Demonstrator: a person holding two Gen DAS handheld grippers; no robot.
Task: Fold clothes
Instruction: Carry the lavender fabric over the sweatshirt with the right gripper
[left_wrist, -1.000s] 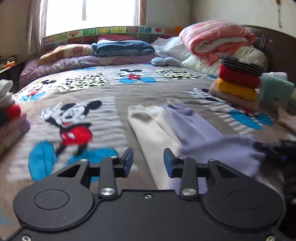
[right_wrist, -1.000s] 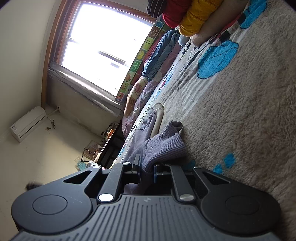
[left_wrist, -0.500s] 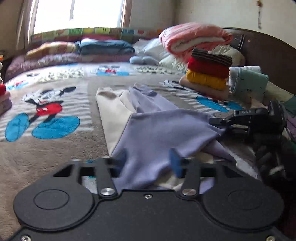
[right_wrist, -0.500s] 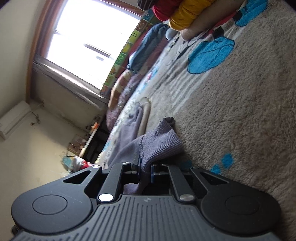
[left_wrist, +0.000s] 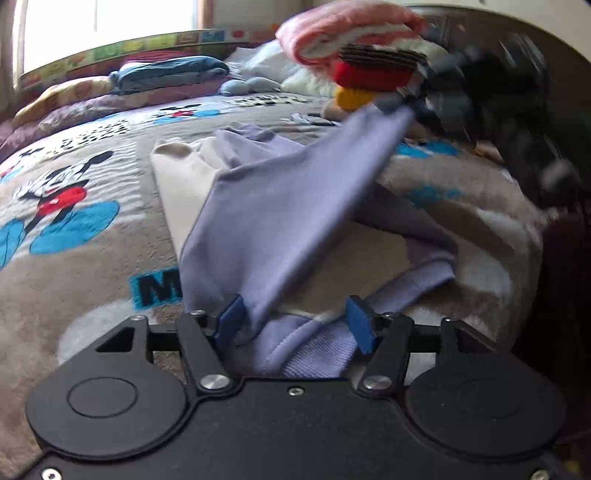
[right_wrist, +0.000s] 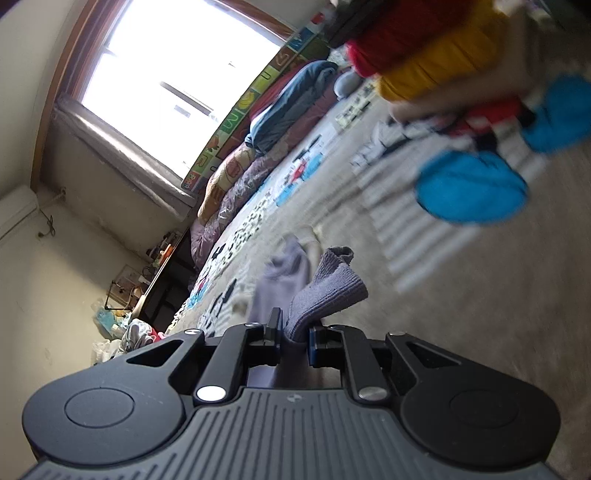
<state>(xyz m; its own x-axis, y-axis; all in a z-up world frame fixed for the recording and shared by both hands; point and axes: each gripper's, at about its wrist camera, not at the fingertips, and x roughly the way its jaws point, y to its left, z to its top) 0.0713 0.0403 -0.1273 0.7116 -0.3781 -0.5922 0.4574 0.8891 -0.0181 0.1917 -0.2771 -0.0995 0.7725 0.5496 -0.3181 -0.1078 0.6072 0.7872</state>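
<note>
Here I am partway into a fold of the purple garment (left_wrist: 280, 206), which lies on the bed (left_wrist: 92, 280) near its front edge, over a cream garment (left_wrist: 184, 177). My right tongs (right_wrist: 293, 334) pinch a ribbed cuff or hem corner narrowly, though their jaws are opening slightly; in the left view they hold that corner raised toward the stack (left_wrist: 373, 77) of folded clothes, so the cloth stretches taut. My left tongs (left_wrist: 295, 319) are opening, moderately wide, with the near purple hem between the pads but not pressed. Next, I judge, the left must close on that hem, so both can carry the fold over.
</note>
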